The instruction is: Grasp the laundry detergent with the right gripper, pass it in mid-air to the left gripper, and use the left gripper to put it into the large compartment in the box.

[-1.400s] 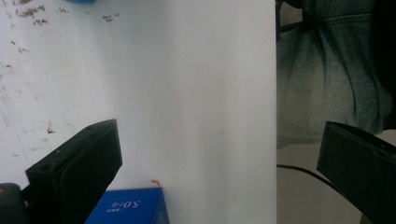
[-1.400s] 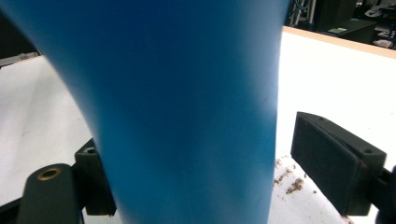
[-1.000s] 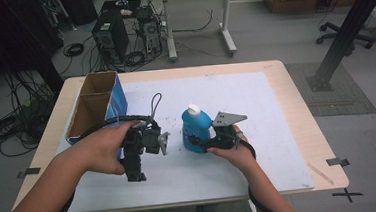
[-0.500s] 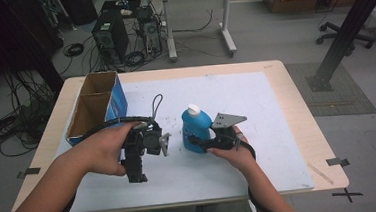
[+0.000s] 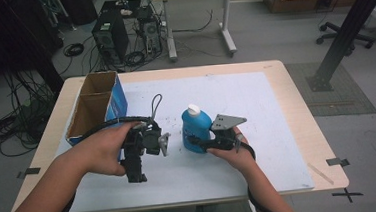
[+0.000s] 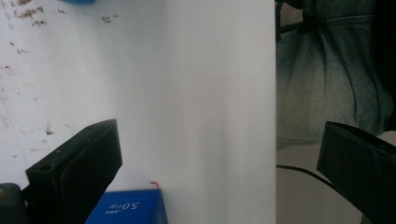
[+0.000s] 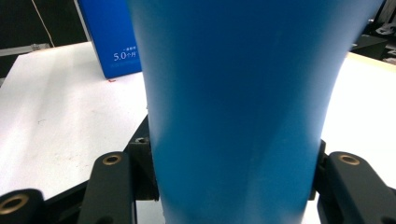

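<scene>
**Right gripper clamps an upright blue bottle; left gripper held free**

The right gripper (image 5: pixel 194 138) has its two black jaws pressed against either side of a blue plastic bottle with a white screw cap (image 5: pixel 196 127). In the right gripper view the bottle's smooth blue wall (image 7: pixel 238 107) sits between both jaws and touches them. The bottle stands upright on the white sheet (image 5: pixel 256 111) covering the tabletop (image 5: pixel 302 113), its long axis vertical and its cap pointing up, near the middle of the sheet. The side seen from the right gripper carries no readable label.

The left gripper (image 5: pixel 137 175) is held in the person's left hand (image 5: pixel 106 149) above the sheet, just left of the bottle and apart from it, pointing toward the person's edge of the tabletop. In the left gripper view its jaws stand wide apart with nothing between them.

An open cardboard box with blue printed sides (image 5: pixel 98 104) rests at the sheet's left edge, well apart from the bottle. White print on its blue side reads "5.0" followed by small characters too fine to make out (image 7: pixel 126 56).
</scene>
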Demonstrator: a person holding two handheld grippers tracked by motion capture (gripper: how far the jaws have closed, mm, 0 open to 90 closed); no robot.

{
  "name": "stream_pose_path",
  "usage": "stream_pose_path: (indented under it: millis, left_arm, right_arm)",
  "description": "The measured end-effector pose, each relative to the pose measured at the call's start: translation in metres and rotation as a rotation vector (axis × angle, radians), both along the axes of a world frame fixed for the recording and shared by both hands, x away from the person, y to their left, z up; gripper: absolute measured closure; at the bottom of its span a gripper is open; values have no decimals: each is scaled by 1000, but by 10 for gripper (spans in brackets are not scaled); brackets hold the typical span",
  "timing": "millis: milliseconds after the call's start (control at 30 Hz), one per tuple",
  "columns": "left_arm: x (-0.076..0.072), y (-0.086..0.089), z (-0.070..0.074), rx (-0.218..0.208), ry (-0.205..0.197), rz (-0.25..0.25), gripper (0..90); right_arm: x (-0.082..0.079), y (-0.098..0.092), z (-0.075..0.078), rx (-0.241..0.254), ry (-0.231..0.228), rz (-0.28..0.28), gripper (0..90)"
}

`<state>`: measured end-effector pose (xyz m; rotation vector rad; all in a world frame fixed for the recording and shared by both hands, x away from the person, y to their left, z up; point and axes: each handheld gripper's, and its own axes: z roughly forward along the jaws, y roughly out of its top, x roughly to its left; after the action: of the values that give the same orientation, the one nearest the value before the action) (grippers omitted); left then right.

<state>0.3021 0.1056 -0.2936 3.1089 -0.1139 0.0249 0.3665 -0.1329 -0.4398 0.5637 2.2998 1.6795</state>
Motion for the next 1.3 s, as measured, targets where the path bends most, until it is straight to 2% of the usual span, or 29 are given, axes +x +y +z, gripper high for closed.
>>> stream_pose_path:
  millis: [233, 767, 867, 1000, 1067, 1100, 1133, 1167, 1300]
  left_arm:
    - [1, 0, 0, 2, 2, 0, 2]
    - [3, -3, 0, 2, 2, 9, 2]
    - [4, -5, -1, -1, 5, 12, 2]
    - [6, -6, -2, 2, 18, 21, 2]
    - [8, -7, -1, -2, 23, 27, 2]
    - [8, -7, -1, -2, 23, 27, 2]
    - [10, -8, 1, -3, 23, 23, 2]
    - [10, -8, 1, -3, 23, 23, 2]
    - [13, -10, 6, -10, 30, 38, 2]
  right_arm:
    - [-1, 0, 1, -7, -7, -1, 453]
    - [1, -5, 2, 26, 6, -3, 459]
    - [3, -10, 10, 49, 1, -1, 459]
    - [4, -16, 23, 53, -18, 5, 459]
    - [4, -20, 36, 46, -39, 11, 459]
    - [4, -20, 36, 46, -39, 11, 459]
    - [4, -23, 44, 50, -47, 18, 459]
    - [4, -23, 44, 50, -47, 18, 459]
    - [1, -28, 60, 53, -60, 46, 459]
